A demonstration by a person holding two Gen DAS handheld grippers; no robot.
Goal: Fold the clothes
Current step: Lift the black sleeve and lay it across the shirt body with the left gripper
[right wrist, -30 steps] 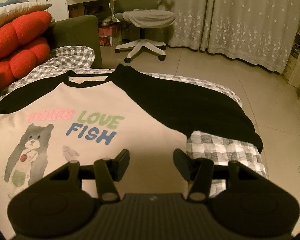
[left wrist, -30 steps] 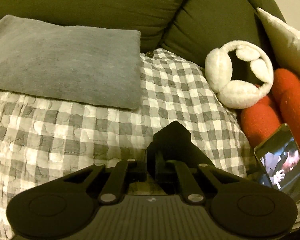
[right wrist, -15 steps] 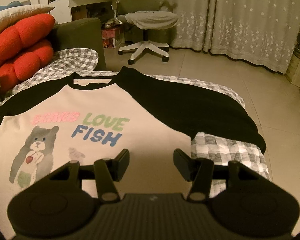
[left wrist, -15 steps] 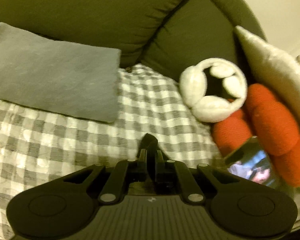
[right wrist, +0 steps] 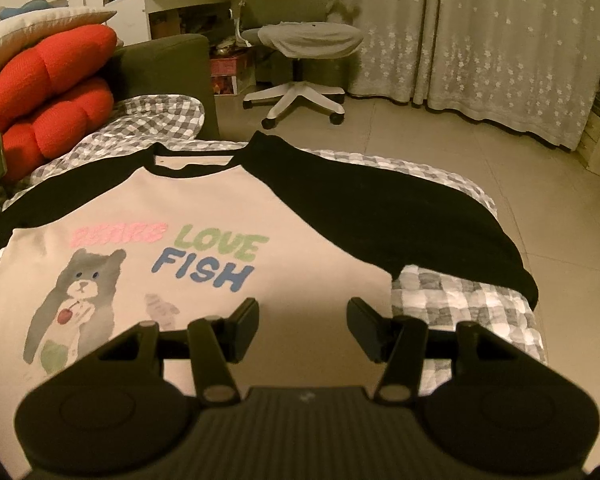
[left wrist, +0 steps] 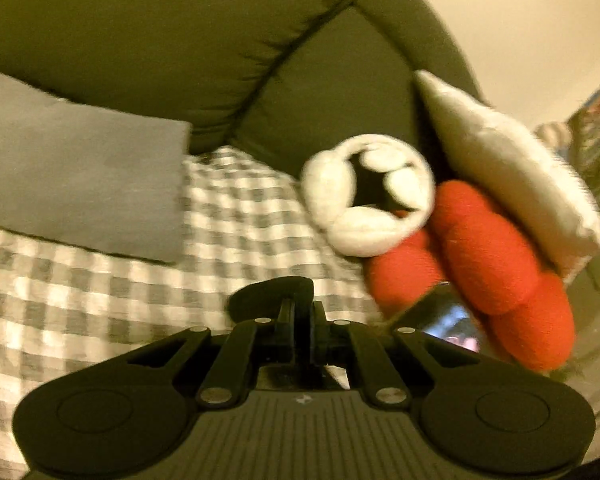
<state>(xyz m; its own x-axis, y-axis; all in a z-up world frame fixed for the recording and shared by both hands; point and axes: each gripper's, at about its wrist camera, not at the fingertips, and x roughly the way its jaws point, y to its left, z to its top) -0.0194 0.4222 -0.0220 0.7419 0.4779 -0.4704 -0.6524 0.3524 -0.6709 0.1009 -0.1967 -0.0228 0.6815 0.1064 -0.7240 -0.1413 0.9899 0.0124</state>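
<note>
Dim warm light; beige tiled floor, star-patterned grey curtains, white-based swivel office chair, olive-green sofa backrest.

Shirt: cream body, black raglan sleeves, black collar trim. Lies flat, face up, filling centre and left of the right wrist frame, collar toward the top. Print: pink word, green "LOVE", blue "FISH", grey bear at lower left. Right-hand sleeve spreads toward the frame's right edge.
</note>
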